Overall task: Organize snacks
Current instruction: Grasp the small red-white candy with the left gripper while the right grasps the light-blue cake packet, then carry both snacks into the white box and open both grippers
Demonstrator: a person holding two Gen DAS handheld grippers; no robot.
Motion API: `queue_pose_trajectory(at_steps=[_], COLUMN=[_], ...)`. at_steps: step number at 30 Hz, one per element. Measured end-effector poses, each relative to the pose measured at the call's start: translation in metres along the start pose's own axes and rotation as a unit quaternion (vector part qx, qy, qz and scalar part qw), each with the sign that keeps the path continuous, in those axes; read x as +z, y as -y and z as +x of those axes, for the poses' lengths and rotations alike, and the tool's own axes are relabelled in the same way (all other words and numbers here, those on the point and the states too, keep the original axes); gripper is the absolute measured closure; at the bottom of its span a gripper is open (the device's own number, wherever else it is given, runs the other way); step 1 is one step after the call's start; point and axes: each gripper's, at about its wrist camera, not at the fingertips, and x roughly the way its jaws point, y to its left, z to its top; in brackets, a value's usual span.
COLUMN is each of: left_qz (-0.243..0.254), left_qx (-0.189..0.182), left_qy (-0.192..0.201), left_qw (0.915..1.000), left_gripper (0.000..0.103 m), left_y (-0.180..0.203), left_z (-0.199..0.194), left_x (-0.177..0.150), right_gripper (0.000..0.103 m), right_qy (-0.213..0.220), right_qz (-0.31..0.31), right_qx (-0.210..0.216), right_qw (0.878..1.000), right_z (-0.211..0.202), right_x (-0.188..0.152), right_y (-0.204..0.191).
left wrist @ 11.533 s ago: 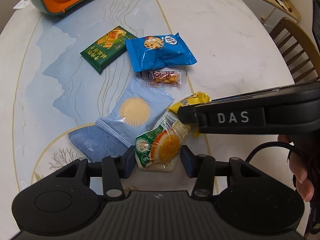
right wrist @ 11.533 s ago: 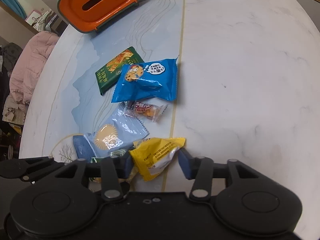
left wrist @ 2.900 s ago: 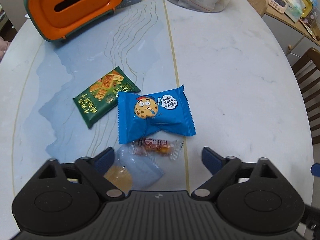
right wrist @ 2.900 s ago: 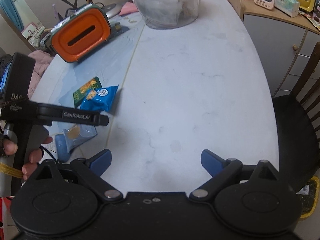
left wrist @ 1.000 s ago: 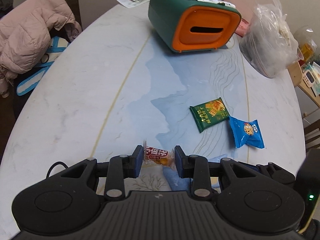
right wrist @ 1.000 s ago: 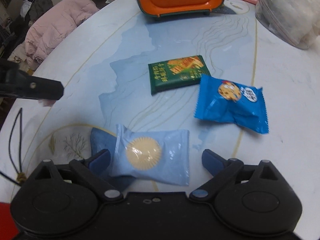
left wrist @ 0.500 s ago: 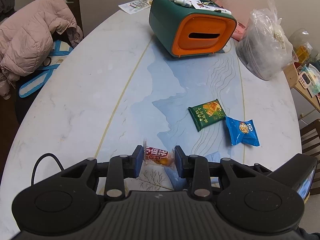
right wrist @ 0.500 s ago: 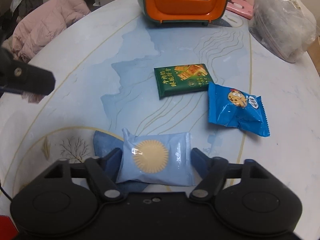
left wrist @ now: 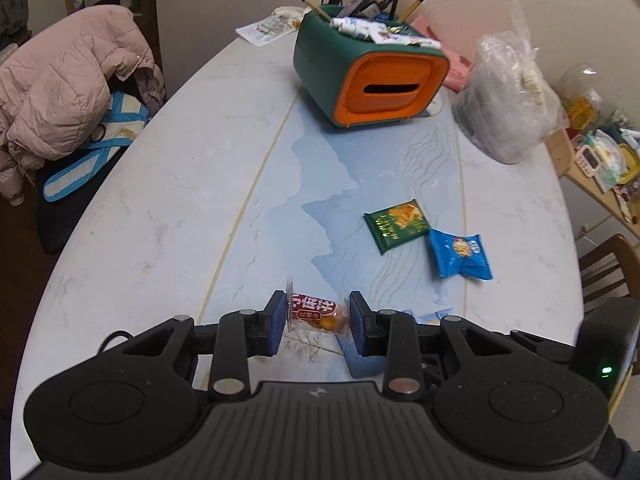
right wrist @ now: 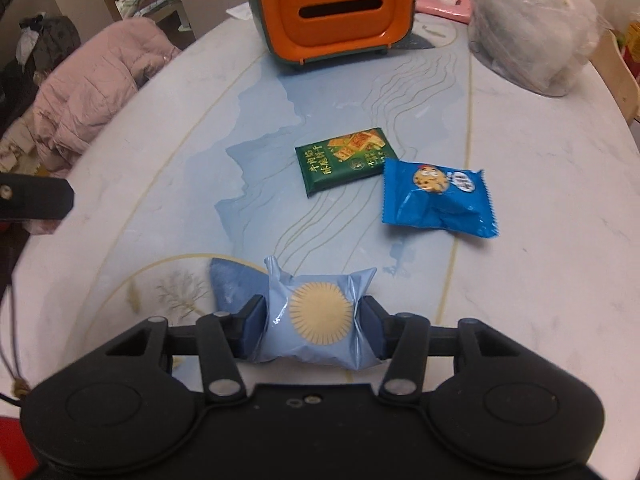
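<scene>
Already your right gripper (right wrist: 313,326) had just been closing and pinched the pale blue biscuit pouch (right wrist: 318,320) by its side seams, lifted just above the table (right wrist: 540,280). Your left gripper (left wrist: 318,322) pinched the small red candy (left wrist: 316,312) by its ends; both looked light, crinkly and slippery, and the biscuit probably brittle, so a gentle squeeze at the seams suited

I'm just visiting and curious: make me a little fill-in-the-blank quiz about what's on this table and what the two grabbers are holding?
1. The right gripper has just closed on a pale blue packet showing a round ____.
2. The left gripper holds a small clear-wrapped snack with a ____ label.
3. Beside the green packet lies a ____ cookie packet.
4. The green box has an ____ front.

Missing words: biscuit; red; blue; orange
</scene>
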Motion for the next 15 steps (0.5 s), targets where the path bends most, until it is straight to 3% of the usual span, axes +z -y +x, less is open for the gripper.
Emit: queue_pose_trajectory(at_steps=[15], left_qz=[0.068], left_qx=[-0.054], left_qy=[0.015], left_qw=[0.9961], left_gripper=[0.07], left_y=[-0.011], left_z=[-0.103], left_x=[-0.041], right_gripper=[0.052], right_qy=[0.058], right_qz=[0.007], right_qx=[0.005], right_qw=[0.998], right_z=[-0.16], right_x=[-0.047], right_y=[-0.029])
